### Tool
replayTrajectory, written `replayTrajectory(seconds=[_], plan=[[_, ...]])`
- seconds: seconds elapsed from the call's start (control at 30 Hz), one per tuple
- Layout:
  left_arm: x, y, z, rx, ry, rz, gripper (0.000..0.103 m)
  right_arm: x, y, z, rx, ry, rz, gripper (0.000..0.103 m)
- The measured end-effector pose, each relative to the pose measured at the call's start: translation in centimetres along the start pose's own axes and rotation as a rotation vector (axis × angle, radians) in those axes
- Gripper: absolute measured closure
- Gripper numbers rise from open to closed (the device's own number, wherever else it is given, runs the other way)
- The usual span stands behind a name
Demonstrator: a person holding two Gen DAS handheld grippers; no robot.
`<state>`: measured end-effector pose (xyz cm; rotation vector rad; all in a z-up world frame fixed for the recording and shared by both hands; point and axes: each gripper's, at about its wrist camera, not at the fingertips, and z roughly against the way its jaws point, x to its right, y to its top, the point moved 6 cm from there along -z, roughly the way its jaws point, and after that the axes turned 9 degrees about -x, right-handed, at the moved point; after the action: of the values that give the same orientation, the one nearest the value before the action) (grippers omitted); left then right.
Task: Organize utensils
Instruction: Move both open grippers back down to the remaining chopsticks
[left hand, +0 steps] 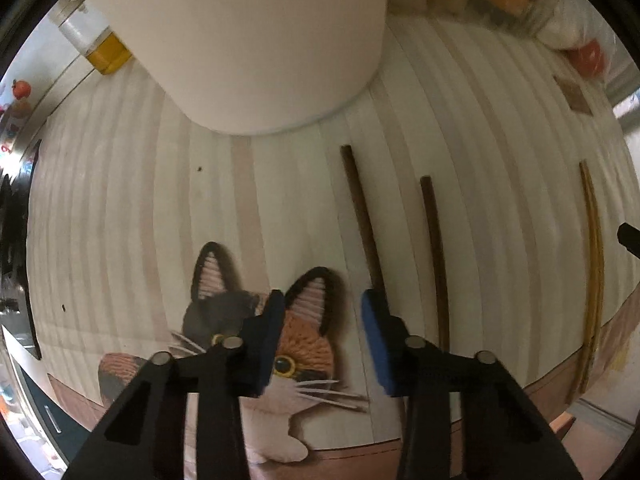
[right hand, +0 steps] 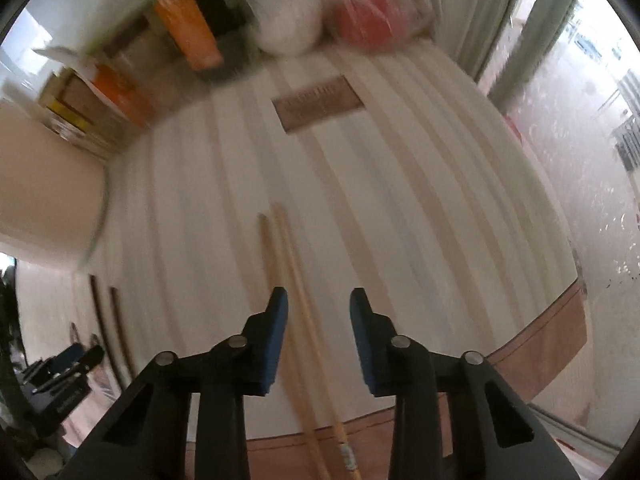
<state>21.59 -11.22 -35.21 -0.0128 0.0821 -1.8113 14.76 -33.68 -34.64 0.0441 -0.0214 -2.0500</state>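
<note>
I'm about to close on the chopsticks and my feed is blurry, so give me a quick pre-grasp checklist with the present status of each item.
1. Light chopsticks between the jaws of the right hand-held gripper: not ok; one stick runs between them, the other passes under a finger.
2. Right pads touching a stick: cannot tell; the view is blurred.
3. Left hand-held gripper over the dark chopsticks: not ok; it hangs above the cat patch, with the sticks off to one side.
4. Left jaws empty: ok.
5. White container standing on the striped placemat: ok; its opening is out of view.
</note>
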Motion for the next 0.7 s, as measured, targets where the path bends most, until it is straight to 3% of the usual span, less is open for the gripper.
replayTrajectory(seconds=[0.07, 0.13, 0.2, 0.27, 0.3, 0.6, 0.63, 0.7], plan=[[0.5, 0.1, 0.0, 0.007, 0.006, -0.007, 0.078, -0.1, -0.3, -1.0, -0.031, -0.002, 0.024, 0.07], [1.2, 0.1, 0.1, 0.01, 0.006, -0.01, 0.092, -0.3, -0.8, -1.7, -0.057, -0.011, 0.049, 0.071], [1.6, 0.2, 0.1, 0.01, 0.009, -0.01, 0.098, -0.5, -1.1, -2.3, -0.059, -0.026, 0.074, 0.08], [1.8, 0.0, -0.1, 0.009, 0.022, -0.003, 0.1, -0.6, -1.1, -2.5, -0.05, -0.078, 0.11, 0.095], [1.7, 0.0, -0.1, 0.009, 0.024, 0.003, 0.1, -0.5, -1.0, -2.6, -0.046, -0.082, 0.111, 0.096], [-1.4, -1.3, -0.3, -0.011, 0.036, 0.096, 0.101, 0.1, -0.5, -2.1, -0.086, -0.067, 0.081, 0.095], [-1.7, -1.3, -0.3, -0.012, 0.032, 0.11, 0.101, -0.5, -0.5, -1.3, -0.071, -0.056, 0.084, 0.092], [-2.3, -1.6, -0.4, -0.022, 0.013, 0.132, 0.101, -2.7, -0.5, 0.4, -0.033, -0.01, 0.106, 0.076]])
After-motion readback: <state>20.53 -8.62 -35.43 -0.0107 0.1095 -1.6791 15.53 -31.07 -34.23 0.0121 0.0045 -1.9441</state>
